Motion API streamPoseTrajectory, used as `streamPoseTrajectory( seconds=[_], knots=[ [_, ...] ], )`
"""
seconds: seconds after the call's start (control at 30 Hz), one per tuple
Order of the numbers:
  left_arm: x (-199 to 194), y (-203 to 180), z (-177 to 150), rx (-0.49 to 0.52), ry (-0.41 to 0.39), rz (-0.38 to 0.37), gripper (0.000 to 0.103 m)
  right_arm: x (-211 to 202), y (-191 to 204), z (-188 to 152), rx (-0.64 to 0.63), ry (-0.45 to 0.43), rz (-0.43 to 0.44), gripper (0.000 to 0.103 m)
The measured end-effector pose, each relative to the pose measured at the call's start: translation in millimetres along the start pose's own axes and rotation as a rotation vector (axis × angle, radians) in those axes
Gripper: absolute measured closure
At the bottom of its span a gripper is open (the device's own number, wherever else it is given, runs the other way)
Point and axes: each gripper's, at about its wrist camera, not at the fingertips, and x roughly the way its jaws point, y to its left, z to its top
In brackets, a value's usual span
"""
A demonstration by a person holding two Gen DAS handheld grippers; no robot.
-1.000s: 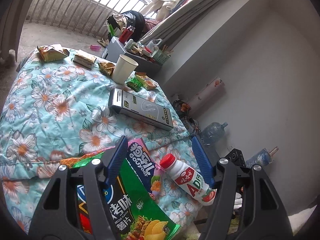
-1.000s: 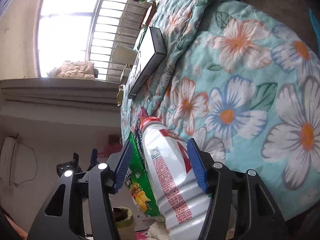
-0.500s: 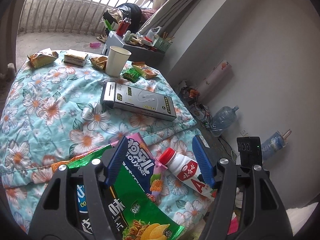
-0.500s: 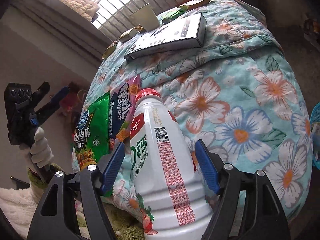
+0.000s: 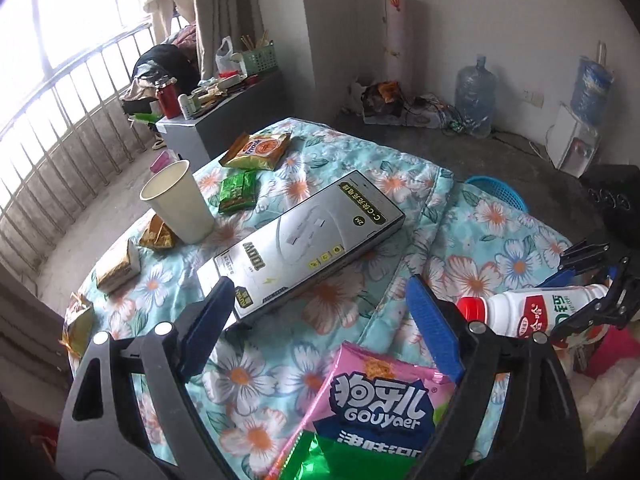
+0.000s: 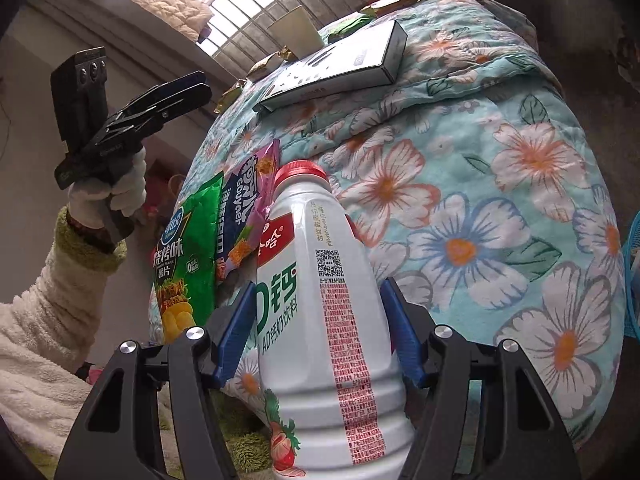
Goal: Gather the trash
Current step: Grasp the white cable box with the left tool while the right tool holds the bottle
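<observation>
Bottle [image 6: 320, 300] sits between my right gripper [image 6: 320, 332] jaws, closing on it at the quilt [image 6: 500, 200] edge; left gripper [image 5: 316, 332] opening, empty.

The milk bottle [image 6: 320, 320] base and green snack bag [image 5: 360, 460] are cut off below.

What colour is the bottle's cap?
Red, on the white bottle; the cap shows best in the right wrist view.
</observation>
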Motion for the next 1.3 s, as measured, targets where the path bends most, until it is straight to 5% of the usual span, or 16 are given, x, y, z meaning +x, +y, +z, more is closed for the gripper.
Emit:
streamPoseTrajectory(
  seconds=[0.1, 0.2, 0.53, 0.77, 1.17, 1.3],
  knots=[
    [31, -4, 21, 0.128, 0.030, -0.090, 0.020, -11, -13, -1, 0.049, -0.035, 0.015, 0.042],
    [65, 0, 40, 0.151, 0.051, -0.134, 0.019, -19, -22, -2, 0.087, -0.061, 0.029, 0.042],
    [172, 78, 57, -0.338, 0.174, -0.378, 0.019, -23, -32, -3, 0.136, -0.077, 0.051, 0.042],
    [146, 84, 39, -0.327, 0.191, -0.521, 0.018, -28, -39, -2, 0.137, -0.070, 0.060, 0.042],
    [120, 12, 12, 0.086, 0.323, -0.369, 0.015, -26, -34, -5, 0.149, -0.064, 0.048, 0.042],
    [123, -12, 1, 0.251, 0.355, -0.253, 0.015, -26, -31, -3, 0.145, -0.061, 0.030, 0.041]
  ],
)
